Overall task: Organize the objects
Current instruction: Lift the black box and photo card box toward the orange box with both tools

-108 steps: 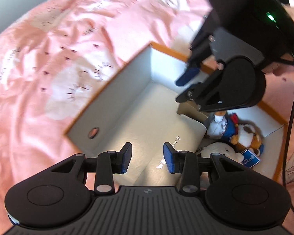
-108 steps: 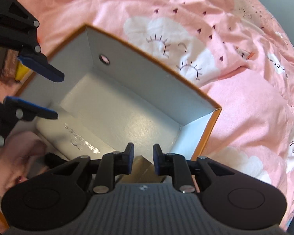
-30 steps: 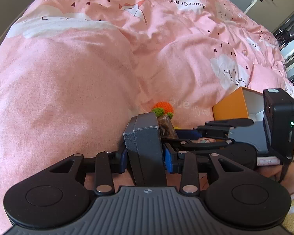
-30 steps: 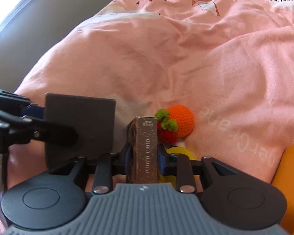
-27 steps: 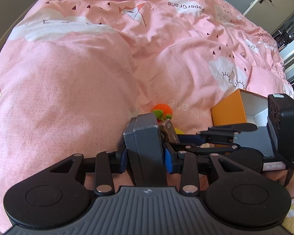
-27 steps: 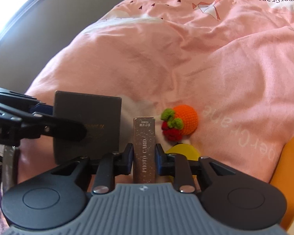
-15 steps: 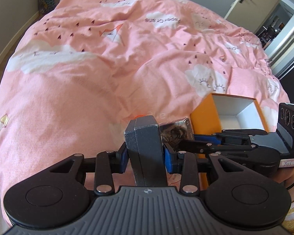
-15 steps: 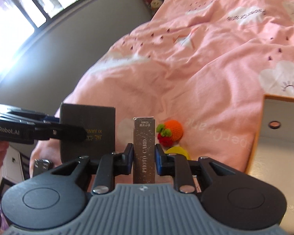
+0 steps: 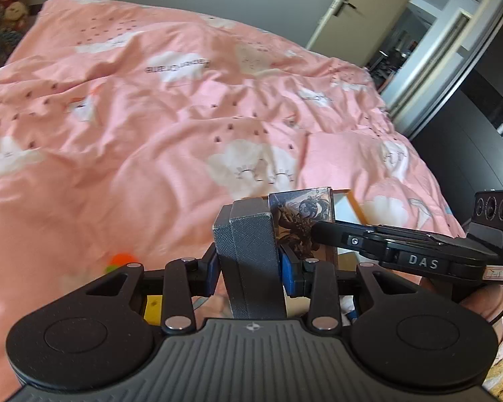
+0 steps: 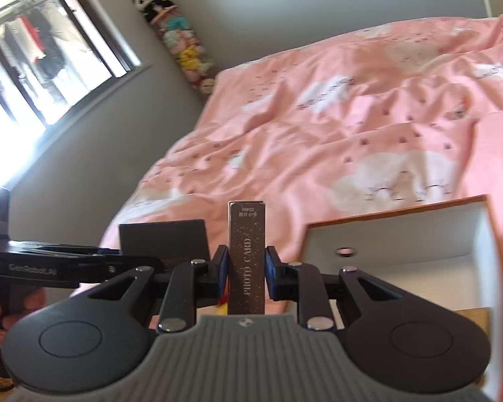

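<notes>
My left gripper (image 9: 248, 268) is shut on a dark grey textured box (image 9: 251, 251), held upright above the pink bed; the same box shows in the right wrist view (image 10: 164, 239). My right gripper (image 10: 243, 273) is shut on a slim brown "PHOTO CARD" box (image 10: 246, 254), also upright; its printed side shows in the left wrist view (image 9: 301, 224). The orange box with a white inside (image 10: 402, 251) sits just right of the right gripper; only its corner (image 9: 350, 202) shows behind the held boxes.
A pink quilt with cloud prints (image 9: 151, 117) covers the bed. An orange crocheted toy (image 9: 122, 259) and a yellow item (image 9: 152, 306) lie low left. Plush toys (image 10: 184, 47) hang on the wall by a window. An open door (image 9: 402, 33) is at the far right.
Both grippers have lifted with their boxes and tilted up, so more of the room shows. The orange box now lies closer below the right gripper.
</notes>
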`<state>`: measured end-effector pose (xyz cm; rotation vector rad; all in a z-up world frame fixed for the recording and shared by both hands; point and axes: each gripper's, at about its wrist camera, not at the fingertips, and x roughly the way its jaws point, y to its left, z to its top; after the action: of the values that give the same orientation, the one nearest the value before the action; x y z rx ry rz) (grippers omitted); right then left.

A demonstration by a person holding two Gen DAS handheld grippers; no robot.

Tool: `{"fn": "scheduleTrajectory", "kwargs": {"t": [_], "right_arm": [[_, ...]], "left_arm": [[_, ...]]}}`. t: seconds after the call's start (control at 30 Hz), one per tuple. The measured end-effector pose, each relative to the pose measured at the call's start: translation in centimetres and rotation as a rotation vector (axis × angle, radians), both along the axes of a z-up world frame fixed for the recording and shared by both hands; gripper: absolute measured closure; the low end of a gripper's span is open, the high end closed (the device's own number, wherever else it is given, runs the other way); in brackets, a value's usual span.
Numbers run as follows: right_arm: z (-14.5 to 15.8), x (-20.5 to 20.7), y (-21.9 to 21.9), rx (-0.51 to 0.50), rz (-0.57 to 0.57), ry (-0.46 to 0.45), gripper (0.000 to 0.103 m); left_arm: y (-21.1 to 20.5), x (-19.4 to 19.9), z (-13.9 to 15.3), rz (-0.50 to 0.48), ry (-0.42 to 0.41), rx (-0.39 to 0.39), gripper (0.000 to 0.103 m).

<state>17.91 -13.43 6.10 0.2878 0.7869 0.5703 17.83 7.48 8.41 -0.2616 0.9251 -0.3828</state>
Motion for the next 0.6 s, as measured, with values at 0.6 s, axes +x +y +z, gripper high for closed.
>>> {"fn": "scheduleTrajectory", "kwargs": {"t": [0.6], "right_arm": [[-11.7, 8.6, -2.7, -0.033, -0.072, 0.31, 0.079]], "left_arm": [[-5.1, 7.2, -5.7, -0.094, 0.087, 0.029, 0.062]]}}
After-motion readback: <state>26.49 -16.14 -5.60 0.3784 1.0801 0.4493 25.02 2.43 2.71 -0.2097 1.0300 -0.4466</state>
